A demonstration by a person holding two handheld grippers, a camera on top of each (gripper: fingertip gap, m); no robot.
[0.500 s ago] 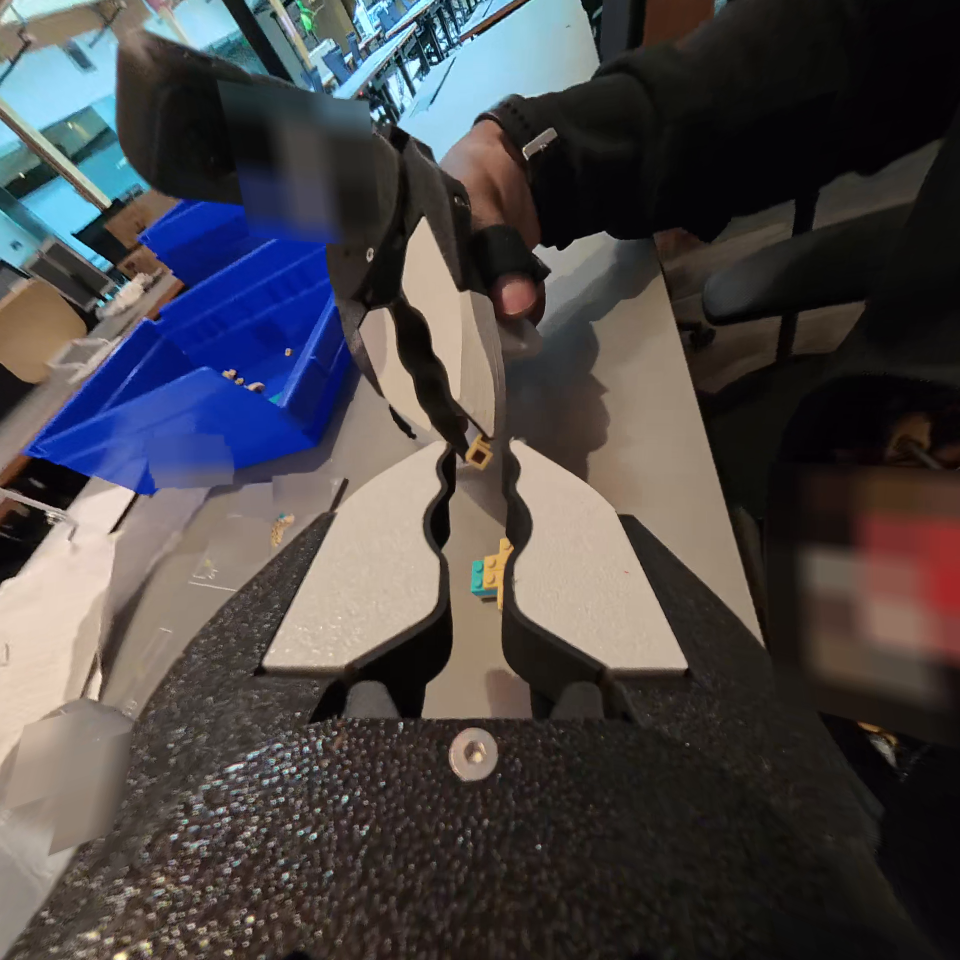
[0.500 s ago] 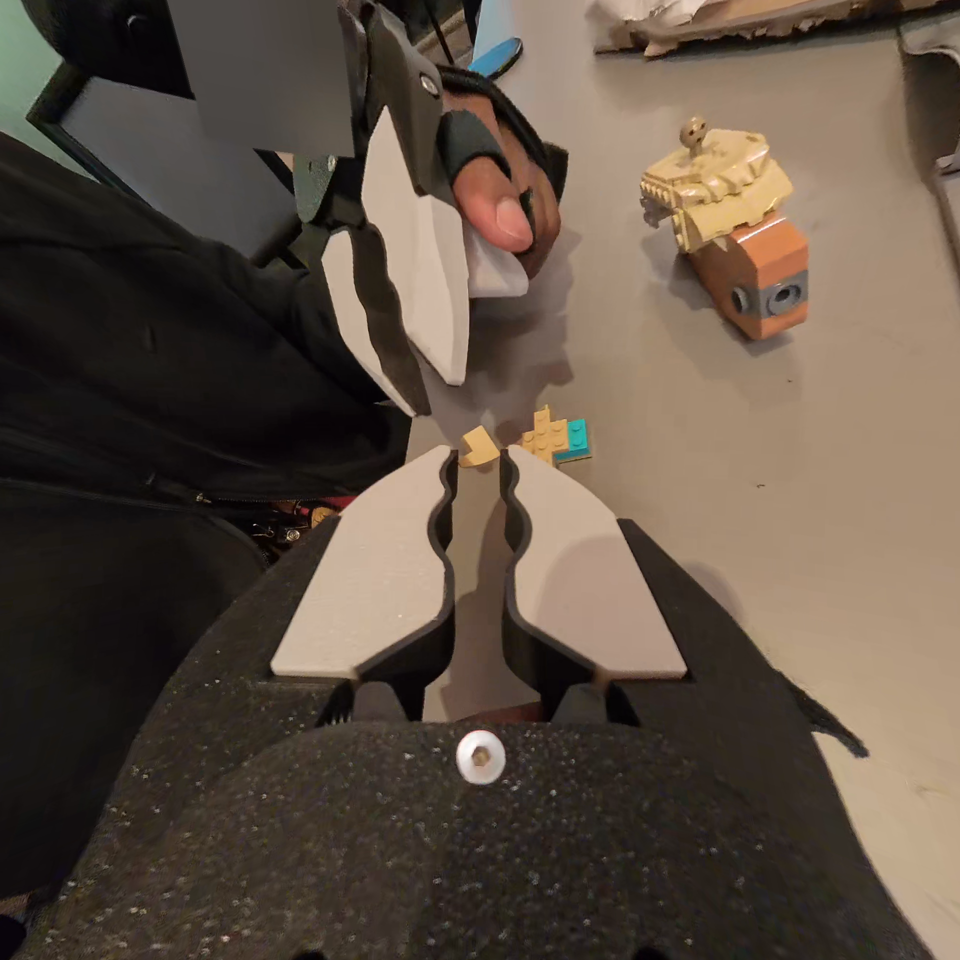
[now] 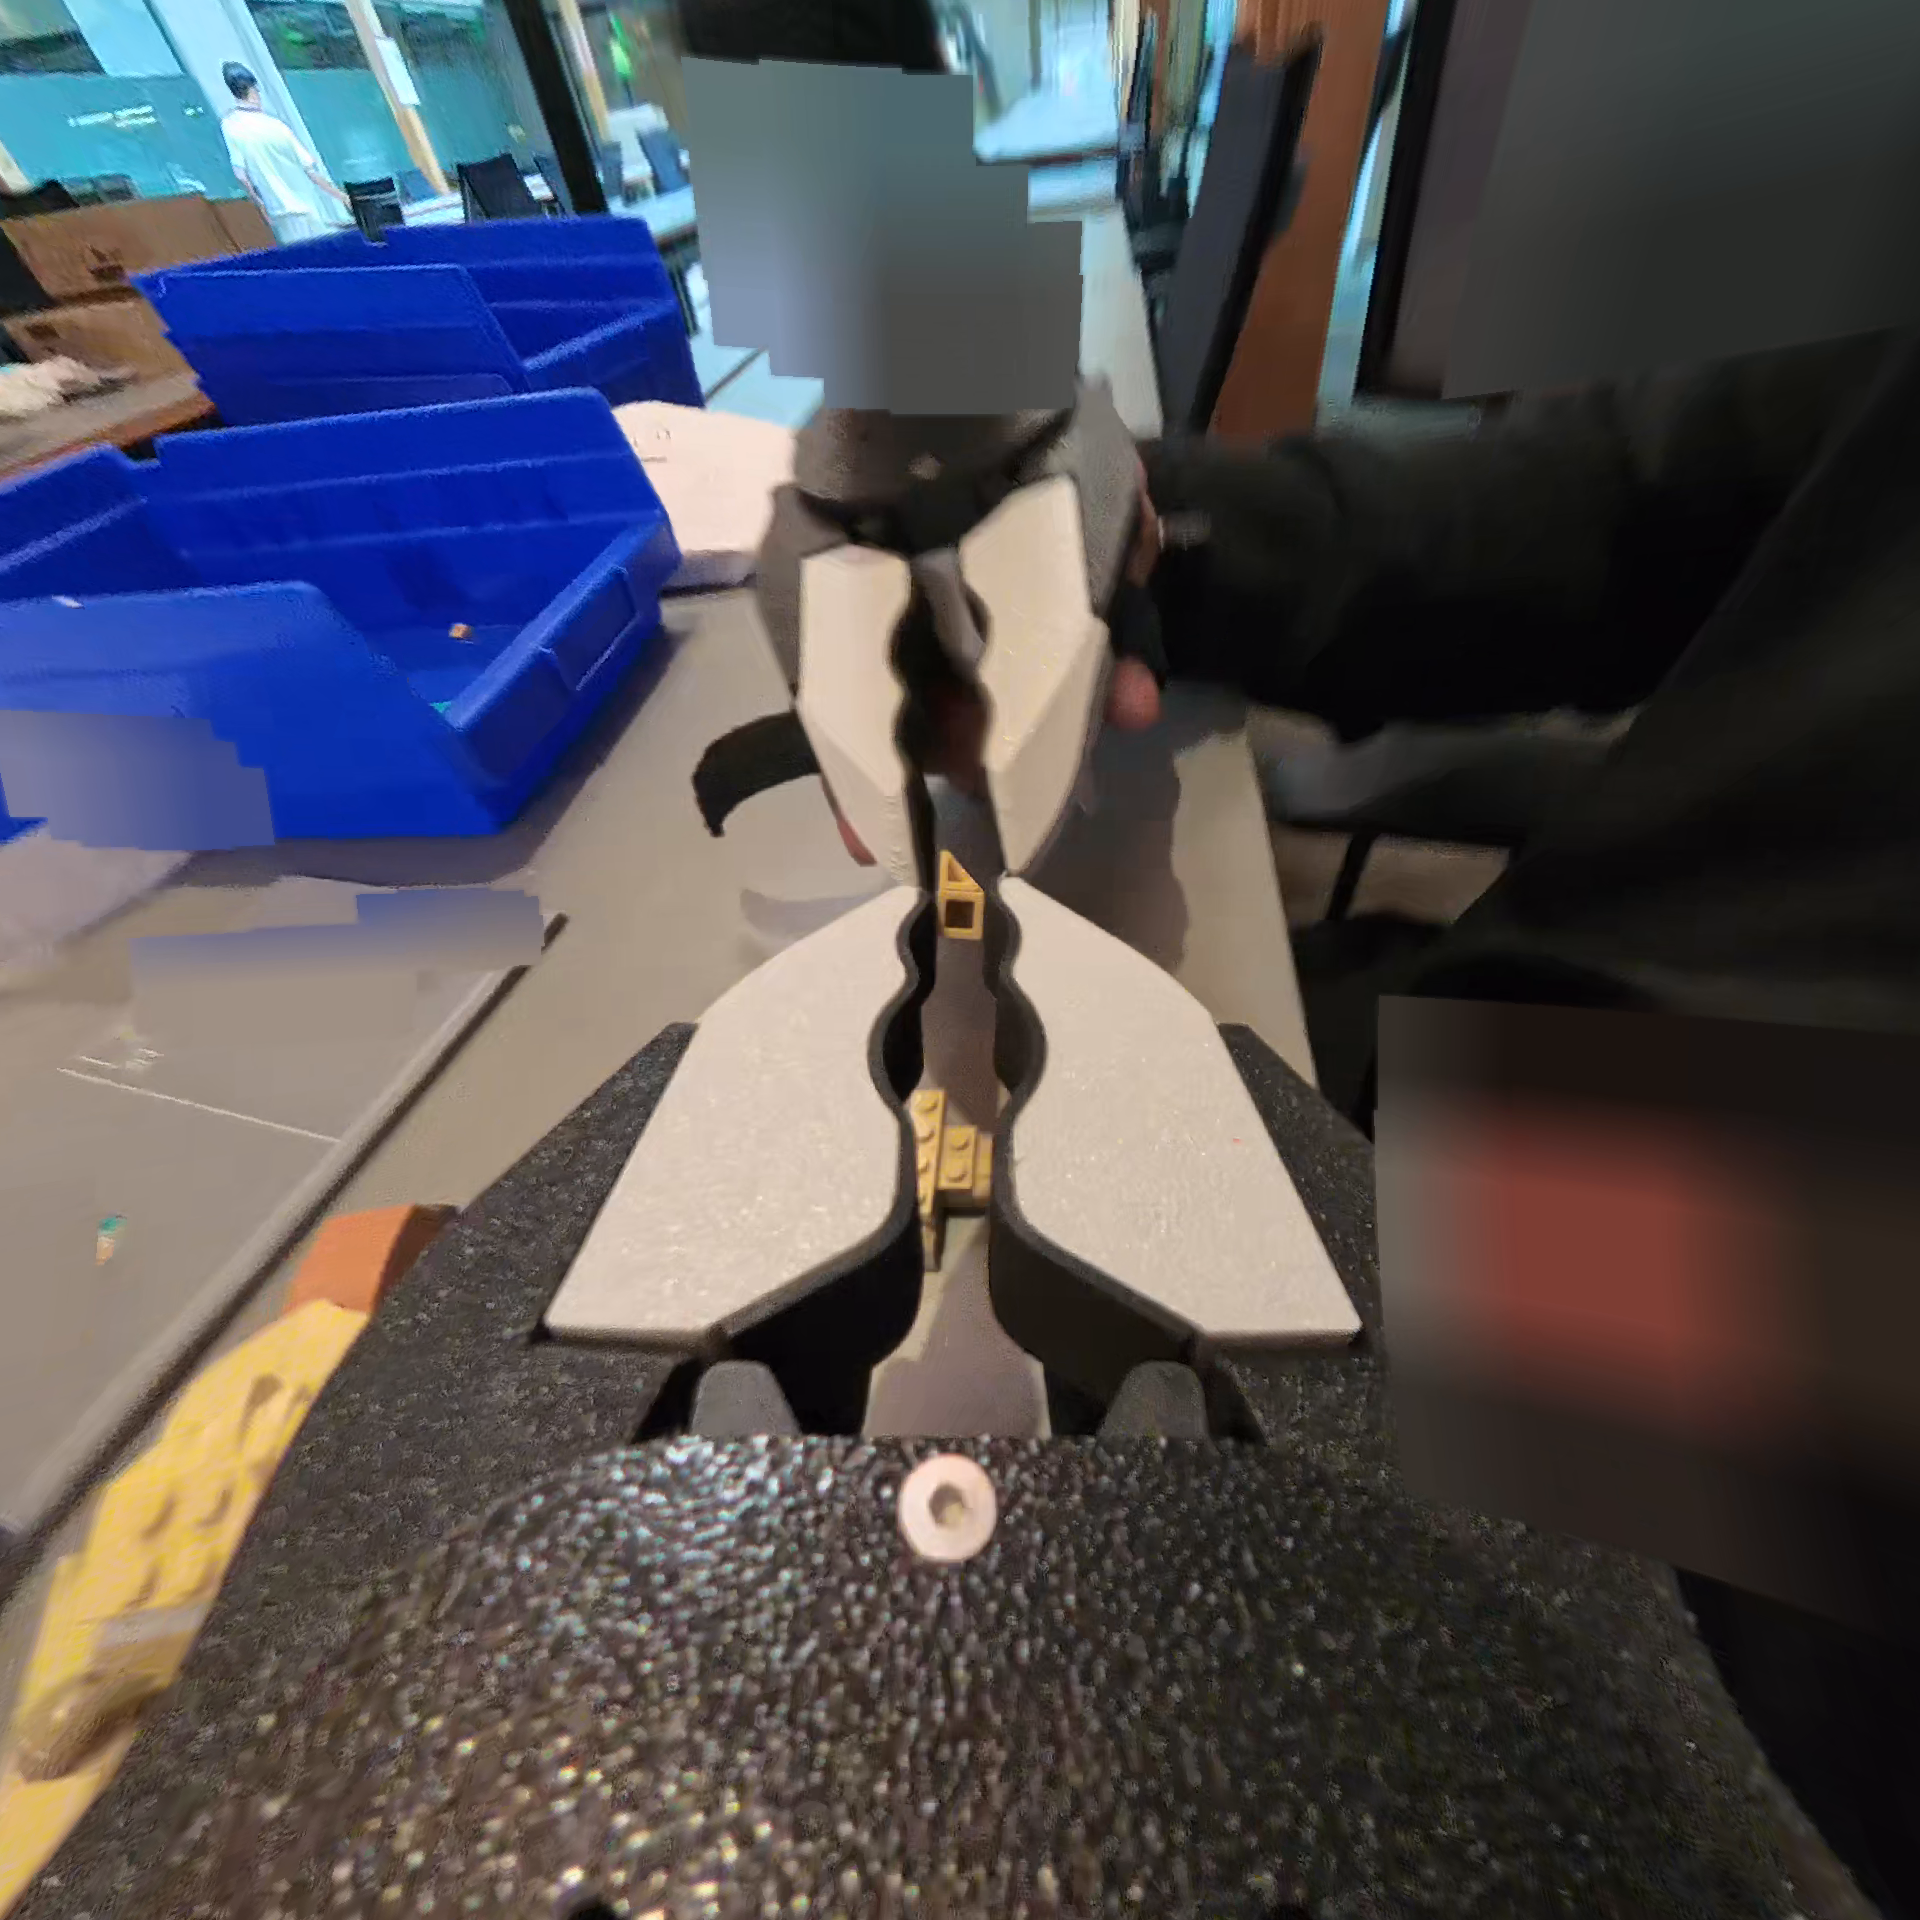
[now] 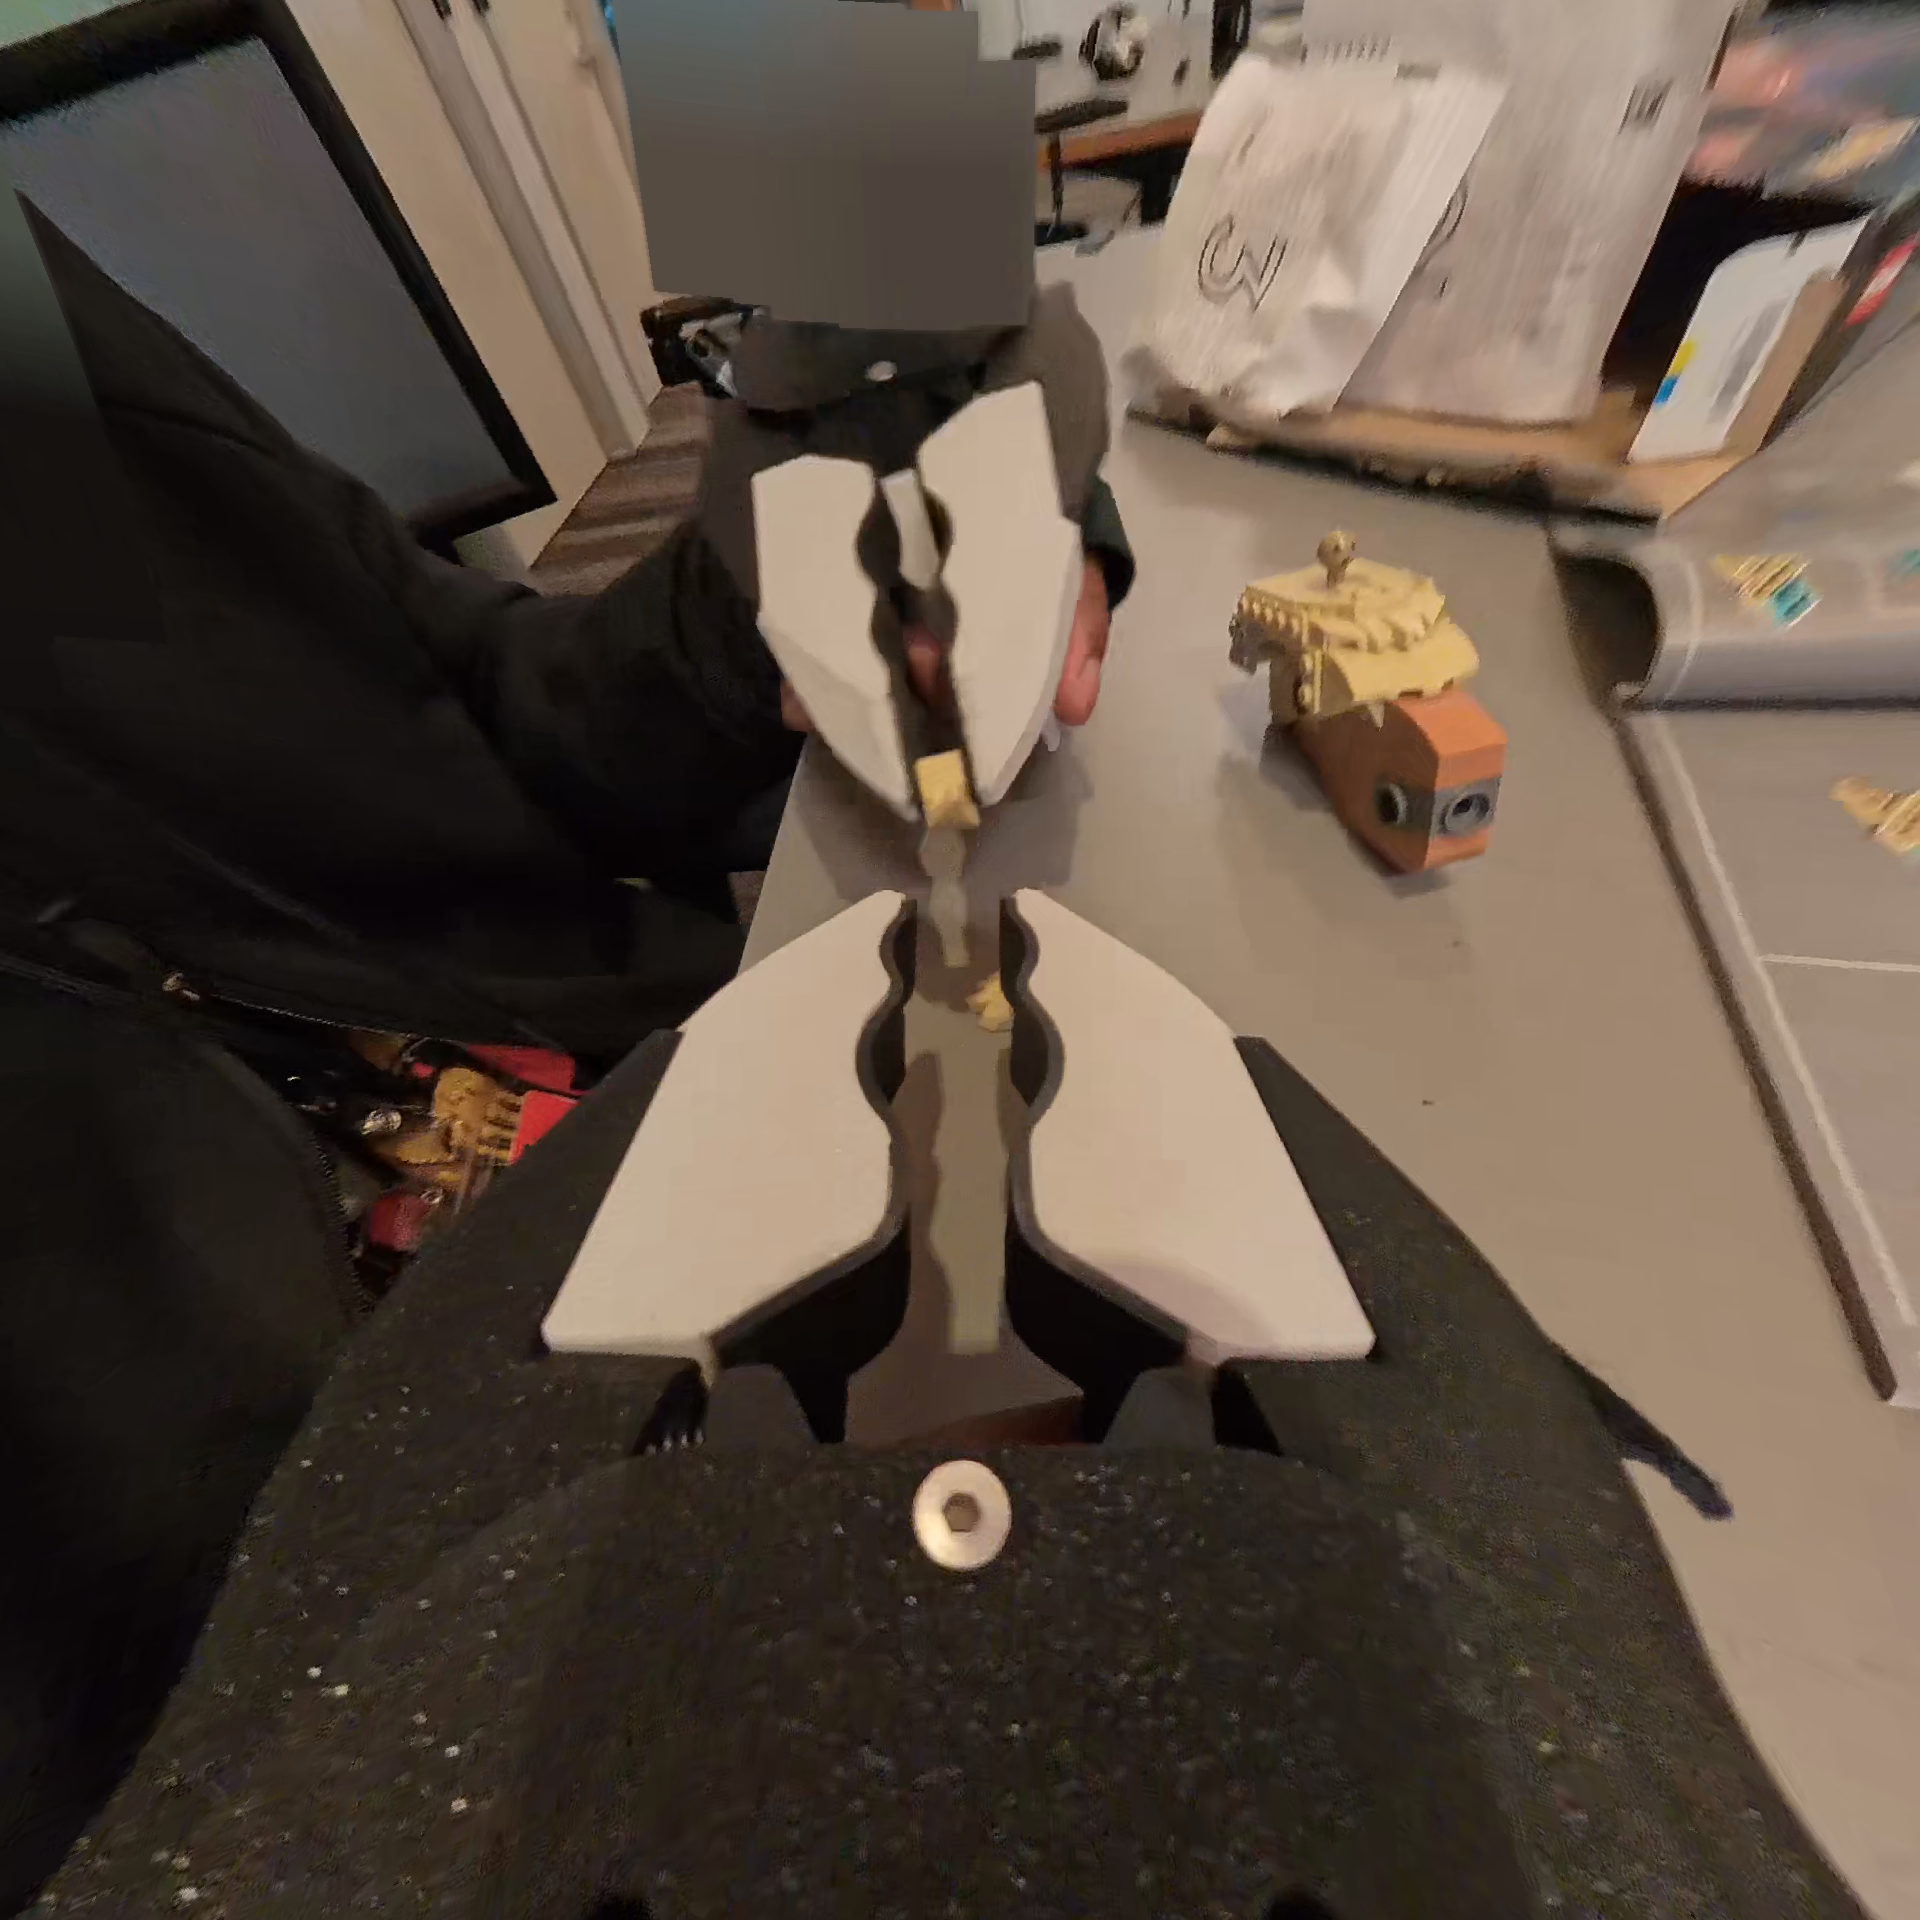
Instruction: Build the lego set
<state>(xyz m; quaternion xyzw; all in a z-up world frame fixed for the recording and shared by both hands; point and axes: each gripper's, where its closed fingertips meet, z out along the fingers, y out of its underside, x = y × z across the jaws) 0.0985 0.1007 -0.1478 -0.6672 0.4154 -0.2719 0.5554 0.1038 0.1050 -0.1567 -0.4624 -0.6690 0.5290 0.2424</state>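
Above the grey table (image 4: 1351, 1039), a small tan brick (image 3: 961, 912) was gripped by the left gripper (image 3: 961, 920); the right gripper (image 4: 956, 920), levelled from its earlier downward tilt, was held with jaws parted.

I count two hand-held grippers: the left hand-held gripper (image 3: 961, 909) and the right hand-held gripper (image 4: 956, 914). One small tan brick (image 3: 961, 906) sits pinched at the left one's tips. One flat tan plate cluster (image 3: 951, 1153) lies on the single grey worktop (image 4: 1351, 1039). I see one tan-and-orange brick model (image 4: 1371, 707), three blue bins (image 3: 343, 582) and one open booklet (image 4: 1766, 644).
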